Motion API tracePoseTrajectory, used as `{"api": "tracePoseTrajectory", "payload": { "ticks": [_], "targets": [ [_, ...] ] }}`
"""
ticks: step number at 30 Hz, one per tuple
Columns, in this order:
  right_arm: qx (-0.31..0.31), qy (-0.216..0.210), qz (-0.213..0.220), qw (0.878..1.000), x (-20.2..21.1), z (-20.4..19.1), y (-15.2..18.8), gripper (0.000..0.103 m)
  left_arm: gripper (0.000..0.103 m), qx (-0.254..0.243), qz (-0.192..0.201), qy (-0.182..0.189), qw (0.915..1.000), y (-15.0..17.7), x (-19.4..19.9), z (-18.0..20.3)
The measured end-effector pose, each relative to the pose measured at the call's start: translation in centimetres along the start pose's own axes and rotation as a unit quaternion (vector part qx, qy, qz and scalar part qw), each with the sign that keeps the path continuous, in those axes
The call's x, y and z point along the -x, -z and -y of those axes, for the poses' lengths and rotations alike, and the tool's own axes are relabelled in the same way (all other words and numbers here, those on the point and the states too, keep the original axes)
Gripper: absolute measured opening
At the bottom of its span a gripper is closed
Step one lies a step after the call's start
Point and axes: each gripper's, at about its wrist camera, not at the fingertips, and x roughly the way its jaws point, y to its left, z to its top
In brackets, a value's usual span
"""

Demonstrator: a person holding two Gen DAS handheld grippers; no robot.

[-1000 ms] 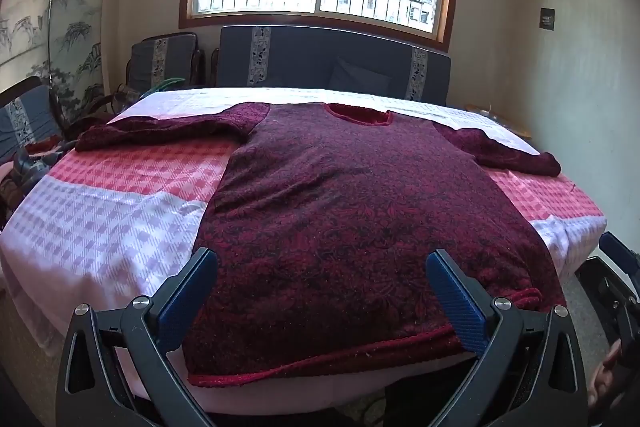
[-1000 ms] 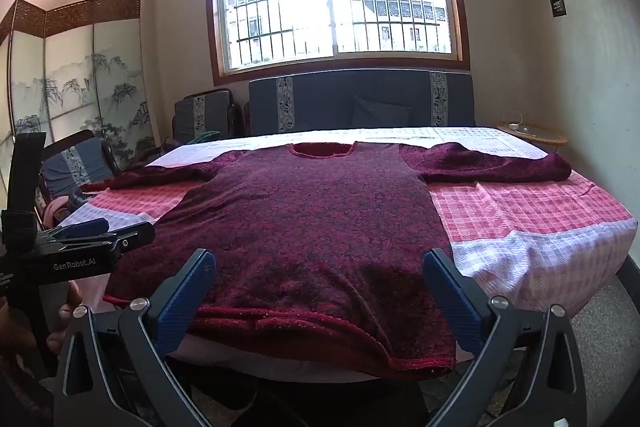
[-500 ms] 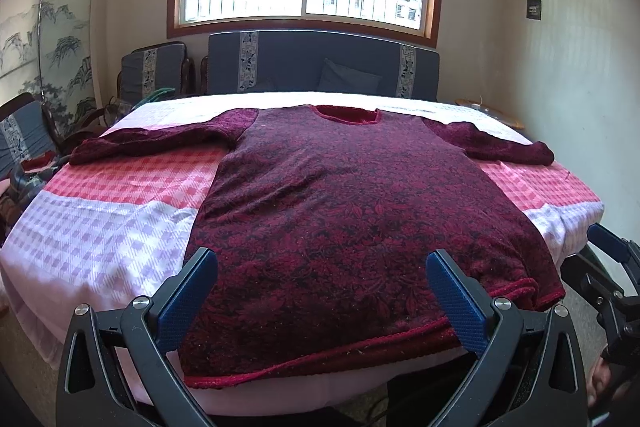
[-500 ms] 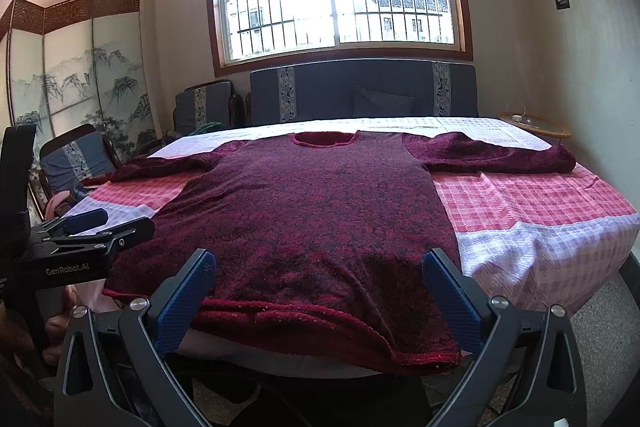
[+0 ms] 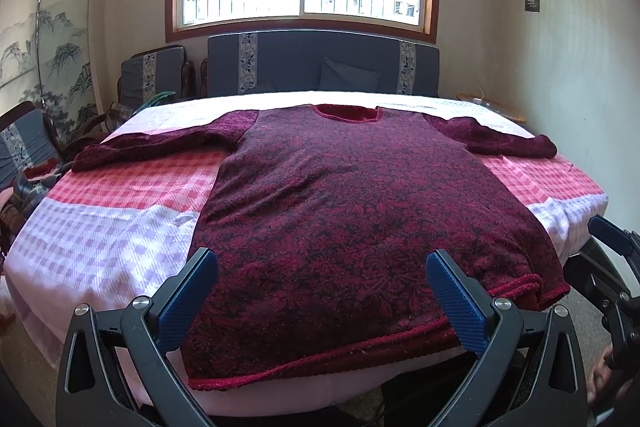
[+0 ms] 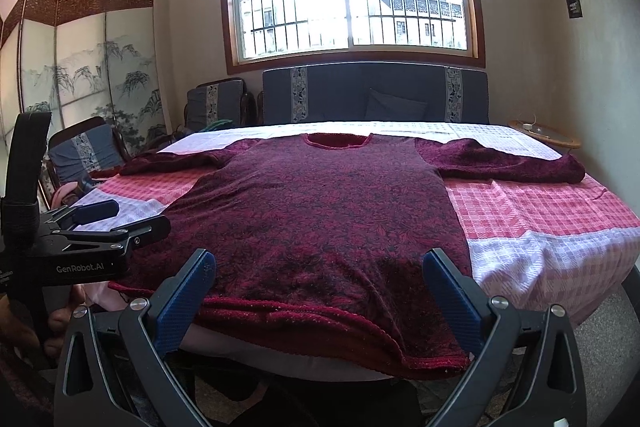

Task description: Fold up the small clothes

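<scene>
A dark red patterned sweater (image 5: 360, 219) lies flat on the bed, neck toward the headboard, both sleeves spread out; it also shows in the right wrist view (image 6: 320, 219). Its hem hangs over the near bed edge. My left gripper (image 5: 324, 299) is open and empty, just short of the hem's left half. My right gripper (image 6: 320, 295) is open and empty, in front of the hem's right half. The left gripper also shows at the left of the right wrist view (image 6: 120, 219); the right one shows at the right edge of the left wrist view (image 5: 612, 239).
The bed (image 5: 120, 227) has a pink and lilac checked sheet. A dark blue headboard (image 6: 376, 99) stands under the window. Chairs (image 6: 80, 151) and a painted folding screen (image 6: 80, 75) stand to the left. A small round table (image 6: 544, 135) is at the far right.
Both grippers have drifted slightly, and the views have tilted up a little. The sweater has not moved and both jaws stay open.
</scene>
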Motion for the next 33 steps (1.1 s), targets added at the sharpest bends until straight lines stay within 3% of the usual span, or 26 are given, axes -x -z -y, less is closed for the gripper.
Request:
{"api": "tracePoseTrajectory", "payload": {
  "ticks": [7,17,29,33],
  "targets": [
    [-0.008,-0.004,-0.027,1.000,-1.6,0.5,-0.2,0.103,0.103,0.003,0.008,-0.006,1.0000,-0.2,0.1,-0.3],
    [0.037,0.005,-0.011,0.999,-0.9,-1.1,-0.5,0.103,0.103,0.005,0.001,-0.009,0.9999,0.0,-0.1,-0.6],
    [0.019,-0.006,-0.008,1.000,-0.7,-0.4,-0.8,0.103,0.103,0.006,-0.002,-0.011,0.9999,0.2,-0.2,-0.8],
    [0.015,-0.032,-0.008,0.999,-1.1,-0.1,-1.4,0.103,0.103,-0.012,0.003,-0.014,0.9998,-0.3,-0.4,-0.6]
  ]
}}
